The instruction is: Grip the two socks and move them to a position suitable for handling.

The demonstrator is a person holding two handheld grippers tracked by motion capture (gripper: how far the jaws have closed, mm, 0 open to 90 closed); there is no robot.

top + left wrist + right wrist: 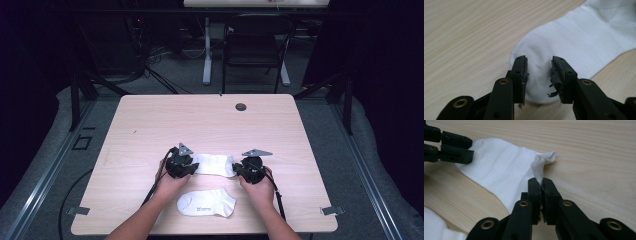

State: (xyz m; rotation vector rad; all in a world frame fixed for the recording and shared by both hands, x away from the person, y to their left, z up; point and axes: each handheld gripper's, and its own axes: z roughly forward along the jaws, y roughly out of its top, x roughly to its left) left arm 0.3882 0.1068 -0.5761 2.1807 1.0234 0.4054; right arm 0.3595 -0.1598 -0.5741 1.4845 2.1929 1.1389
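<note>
Left gripper [539,75] sits over the toe end of the far sock [215,164], jaws half-open astride the fabric, pads not pressing yet. That sock lies flat mid-table [150,120]. Right gripper [541,185] is clamped on its cuff edge, fabric bunched up between the pads. Second sock [206,202] lies near the front edge, untouched. Step looks like grasping both ends. Next: left needs to finish closing, then lift together.

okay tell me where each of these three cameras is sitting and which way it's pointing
High view: above the person's side, looking forward and down at the table; both forearms, left gripper, right gripper.
Left gripper view: on the left gripper, jaws straddling the far sock.
Right gripper view: on the right gripper, pinching its cuff.
All share the far sock.
</note>
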